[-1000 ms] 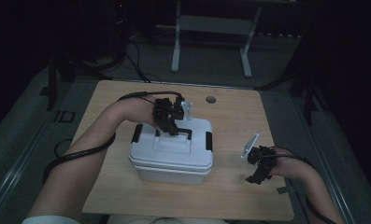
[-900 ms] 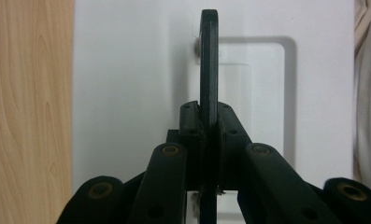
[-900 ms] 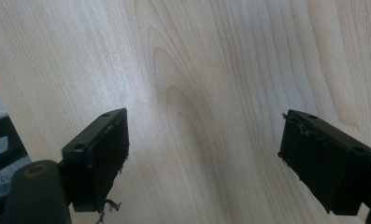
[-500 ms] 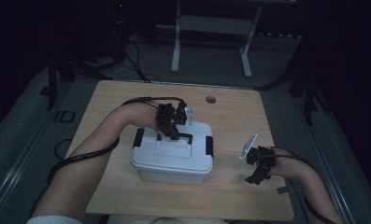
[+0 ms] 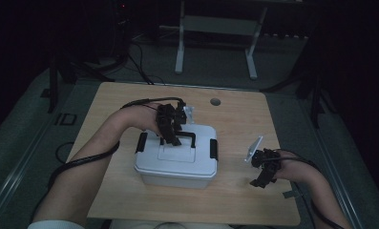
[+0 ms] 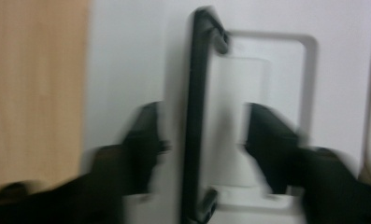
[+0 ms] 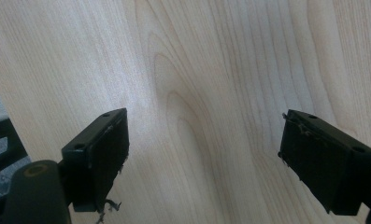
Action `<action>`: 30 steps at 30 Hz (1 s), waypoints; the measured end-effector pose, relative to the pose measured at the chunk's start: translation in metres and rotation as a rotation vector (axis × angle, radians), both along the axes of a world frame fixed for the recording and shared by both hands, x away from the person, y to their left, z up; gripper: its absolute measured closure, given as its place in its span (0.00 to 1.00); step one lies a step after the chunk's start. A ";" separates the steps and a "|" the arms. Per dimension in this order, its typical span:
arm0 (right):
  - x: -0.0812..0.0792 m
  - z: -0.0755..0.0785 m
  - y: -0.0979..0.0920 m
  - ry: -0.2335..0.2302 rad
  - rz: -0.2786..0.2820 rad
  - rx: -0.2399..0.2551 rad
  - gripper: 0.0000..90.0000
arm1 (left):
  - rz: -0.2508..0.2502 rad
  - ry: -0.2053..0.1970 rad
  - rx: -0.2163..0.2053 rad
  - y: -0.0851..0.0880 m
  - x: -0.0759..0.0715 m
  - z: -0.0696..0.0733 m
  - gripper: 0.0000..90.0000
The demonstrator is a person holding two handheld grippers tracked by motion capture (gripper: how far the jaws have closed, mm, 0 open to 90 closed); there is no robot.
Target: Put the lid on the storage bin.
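- My left tongs (image 5: 170,130) hang over the lid of the white box (image 5: 177,167), which sits near the middle of the counter (image 5: 130,210), slightly toward 7 o'clock.
- In the left gripper view, my left tongs (image 6: 199,135) are spread apart with the black carry handle (image 6: 192,140) running straight between the jaws; the picture is blurred, and I see a gap on each side of the handle, so they are not clamped on it.
- The white box (image 6: 276,28) has a sunken rectangular panel in its lid beside the handle, and black latches (image 5: 141,142) at its 9 and 3 o'clock ends in the high view.
- My right tongs (image 5: 263,171) are at about 4 o'clock on the counter, well apart from the box.
- In the right gripper view, my right tongs (image 7: 202,158) stand wide open over bare pale wood of the counter (image 7: 211,70), holding nothing.
- A round hole (image 5: 215,101) lies in the counter toward 12 o'clock.
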State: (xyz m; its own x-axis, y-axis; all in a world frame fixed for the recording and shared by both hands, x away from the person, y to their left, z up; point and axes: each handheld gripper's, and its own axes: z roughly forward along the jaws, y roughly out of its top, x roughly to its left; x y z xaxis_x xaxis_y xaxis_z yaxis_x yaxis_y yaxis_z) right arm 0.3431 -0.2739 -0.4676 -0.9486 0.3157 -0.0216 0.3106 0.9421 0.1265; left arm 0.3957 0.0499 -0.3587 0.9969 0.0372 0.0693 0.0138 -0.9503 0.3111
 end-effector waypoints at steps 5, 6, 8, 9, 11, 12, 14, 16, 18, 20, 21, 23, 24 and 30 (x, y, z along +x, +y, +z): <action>0.001 0.002 -0.001 0.000 -0.001 -0.002 0.17 | 0.024 0.009 -0.005 0.011 0.001 0.003 0.15; 0.001 0.003 -0.001 -0.003 -0.001 -0.004 0.17 | 0.030 0.016 -0.010 0.014 0.000 0.004 0.15; 0.001 0.003 -0.001 0.000 -0.005 0.002 0.17 | 0.028 0.019 -0.014 0.021 -0.001 0.004 0.15; 0.001 0.004 -0.002 0.000 -0.002 0.003 0.17 | 0.028 0.003 -0.011 0.025 -0.001 0.004 0.15; 0.001 0.004 -0.002 0.002 -0.002 0.000 0.17 | 0.057 -0.001 0.006 0.035 -0.001 0.002 0.14; 0.001 0.004 -0.002 0.002 -0.002 0.000 0.17 | 0.057 -0.001 0.006 0.035 -0.001 0.002 0.11; 0.001 0.004 -0.003 -0.002 0.000 0.000 0.17 | 0.073 -0.009 0.013 0.044 -0.001 0.001 0.11; 0.000 0.004 -0.003 0.000 -0.005 0.004 0.17 | 0.092 -0.004 0.011 0.055 -0.002 -0.001 0.11; 0.000 0.004 -0.003 0.000 -0.002 -0.001 0.17 | 0.099 -0.005 0.011 0.066 -0.004 -0.001 0.11; 0.000 0.003 -0.003 0.000 -0.002 -0.003 0.17 | 0.118 -0.004 0.012 0.078 -0.006 -0.001 0.10; 0.000 0.004 -0.003 -0.001 -0.004 -0.003 0.17 | 0.126 -0.002 0.010 0.083 -0.007 0.000 0.09; 0.000 0.004 -0.003 -0.003 -0.001 0.000 0.17 | 0.153 0.003 0.000 0.093 -0.009 0.000 0.09; 0.000 0.004 -0.003 -0.004 0.001 0.000 0.17 | 0.171 0.004 0.002 0.100 -0.010 0.000 0.08; 0.000 0.006 -0.001 -0.010 0.003 -0.001 0.17 | 0.217 -0.005 0.011 0.131 -0.019 0.000 0.08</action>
